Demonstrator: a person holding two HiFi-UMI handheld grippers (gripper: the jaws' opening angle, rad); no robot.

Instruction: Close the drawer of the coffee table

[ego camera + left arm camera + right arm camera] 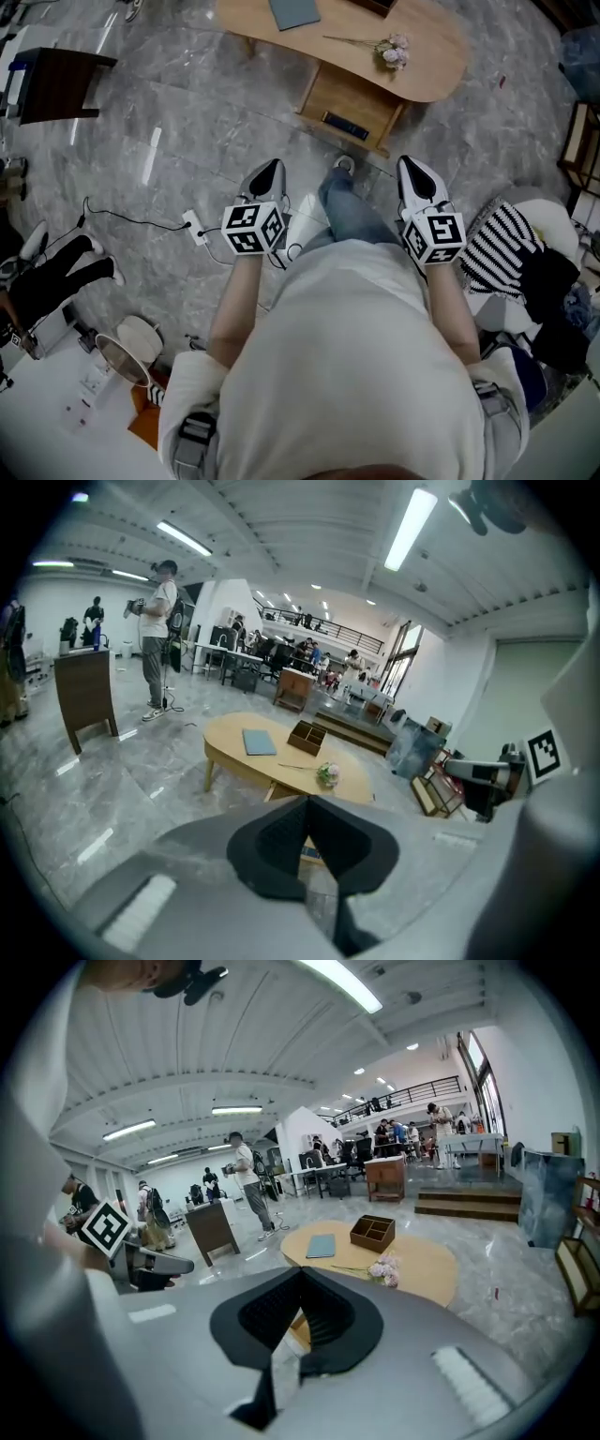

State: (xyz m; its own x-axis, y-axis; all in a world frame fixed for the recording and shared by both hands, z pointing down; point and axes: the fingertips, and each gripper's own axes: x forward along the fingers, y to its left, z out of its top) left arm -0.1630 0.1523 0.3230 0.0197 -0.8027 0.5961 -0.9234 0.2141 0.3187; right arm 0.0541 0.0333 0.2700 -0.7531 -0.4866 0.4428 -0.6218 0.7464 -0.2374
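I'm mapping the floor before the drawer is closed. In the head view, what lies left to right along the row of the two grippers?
white power strip with black cable → left gripper → person's blue-jeaned leg → right gripper → black-and-white striped cloth

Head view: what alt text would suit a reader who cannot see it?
Seen from above, a person in a white shirt points the shut left gripper and shut right gripper at an oval light-wood coffee table whose wooden drawer stands open.
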